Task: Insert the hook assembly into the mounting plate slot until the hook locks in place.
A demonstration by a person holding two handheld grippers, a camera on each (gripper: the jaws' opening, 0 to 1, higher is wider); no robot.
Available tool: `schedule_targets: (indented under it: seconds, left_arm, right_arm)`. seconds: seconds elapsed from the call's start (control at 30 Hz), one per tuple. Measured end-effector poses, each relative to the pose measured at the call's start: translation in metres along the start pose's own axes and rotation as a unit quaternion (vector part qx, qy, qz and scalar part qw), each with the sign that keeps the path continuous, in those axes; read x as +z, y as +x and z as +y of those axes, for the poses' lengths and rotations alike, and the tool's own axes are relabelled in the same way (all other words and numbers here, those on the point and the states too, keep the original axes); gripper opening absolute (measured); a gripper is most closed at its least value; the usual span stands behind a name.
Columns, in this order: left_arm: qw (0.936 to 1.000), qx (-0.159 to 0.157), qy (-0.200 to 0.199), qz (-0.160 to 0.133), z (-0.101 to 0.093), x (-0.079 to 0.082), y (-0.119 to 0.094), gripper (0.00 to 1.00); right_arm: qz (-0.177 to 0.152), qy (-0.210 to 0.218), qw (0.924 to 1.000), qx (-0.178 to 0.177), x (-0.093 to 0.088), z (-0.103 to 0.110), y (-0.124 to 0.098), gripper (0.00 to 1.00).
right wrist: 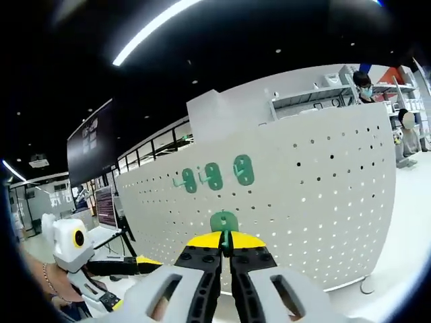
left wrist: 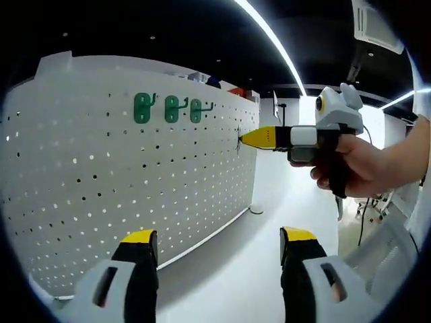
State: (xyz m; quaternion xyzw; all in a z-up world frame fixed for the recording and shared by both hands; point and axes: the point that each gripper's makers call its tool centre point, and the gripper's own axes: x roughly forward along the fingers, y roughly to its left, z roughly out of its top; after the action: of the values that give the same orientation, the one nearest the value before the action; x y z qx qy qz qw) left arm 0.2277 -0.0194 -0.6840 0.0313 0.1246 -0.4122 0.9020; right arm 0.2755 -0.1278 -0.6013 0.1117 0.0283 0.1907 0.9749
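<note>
White perforated pegboard panel [right wrist: 316,202], three green plastic hooks [right wrist: 214,175] already seated high; a fourth green hook [right wrist: 224,221] is pinched between closed right gripper [right wrist: 225,252] fingers at the board, not yet judged locked; left gripper [left wrist: 219,242] fingers are spread, empty.

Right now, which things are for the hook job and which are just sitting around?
For the job:
- green hook pinched in the right claw
- white pegboard it goes into
- left claw, open and empty

Just around:
- three green hooks already on the board
- shelves behind it
- ceiling light strip
</note>
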Motion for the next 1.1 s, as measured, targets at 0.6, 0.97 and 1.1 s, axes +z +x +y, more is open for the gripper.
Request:
schedule_targets:
  seconds: [0.6, 0.97, 1.1]
  left_arm:
    - [0.9997, 0.02, -0.014, 0.005, 0.007, -0.016, -0.023, 0.77]
    - [0.9992, 0.033, -0.022, 0.006, 0.011, -0.023, -0.033, 0.77]
    - [0.9992, 0.033, -0.02, 0.009, 0.01, -0.025, -0.036, 0.77]
  right_arm:
    - [-0.033, -0.013, 0.9985, -0.04, 0.032, -0.035, 0.016, 0.0]
    - [-0.049, -0.03, 0.9968, -0.056, 0.048, -0.048, 0.026, 0.0]
    - [-0.054, -0.041, 0.9959, -0.059, 0.053, -0.051, 0.03, 0.0]
